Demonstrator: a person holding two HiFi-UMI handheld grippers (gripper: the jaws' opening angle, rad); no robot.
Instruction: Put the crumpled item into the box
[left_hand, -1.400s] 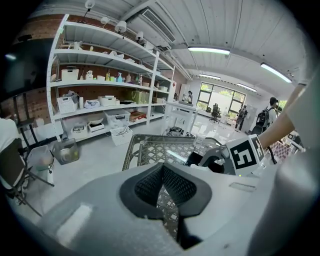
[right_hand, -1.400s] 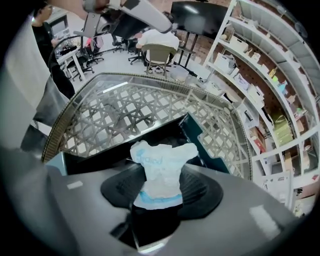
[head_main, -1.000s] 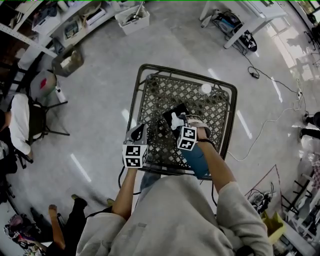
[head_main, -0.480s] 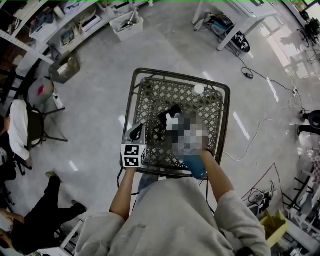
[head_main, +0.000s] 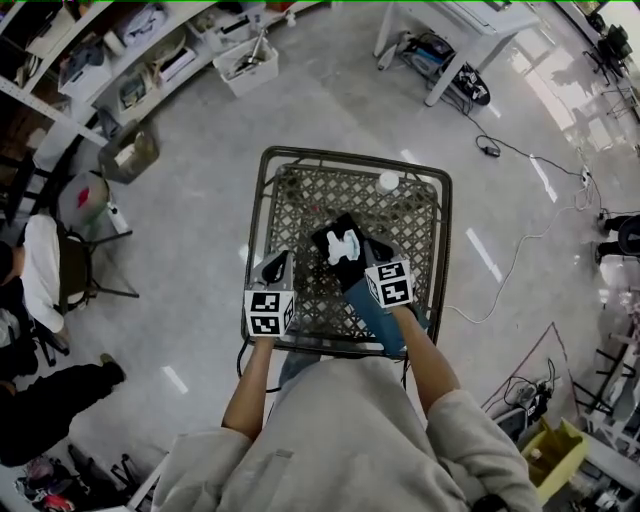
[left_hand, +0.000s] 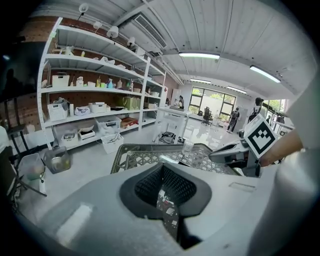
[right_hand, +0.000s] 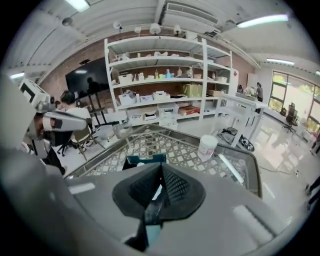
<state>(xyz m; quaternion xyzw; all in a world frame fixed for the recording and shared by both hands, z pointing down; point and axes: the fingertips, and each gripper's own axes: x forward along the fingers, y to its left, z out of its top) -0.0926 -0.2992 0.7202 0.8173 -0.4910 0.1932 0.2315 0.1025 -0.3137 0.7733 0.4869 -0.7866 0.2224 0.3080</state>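
Grey shiny floor lies all round a metal table (head_main: 262, 215) with a criss-cross top. On it sits a small dark box (head_main: 325, 240), and the white crumpled item (head_main: 345, 246) lies inside, soft and bumpy. The right gripper (head_main: 365, 262) is nearer, just behind the box. Its jaws have just been closing and are pinched together on nothing. The left gripper (head_main: 274, 264) hangs off to the side, clenched and empty too.
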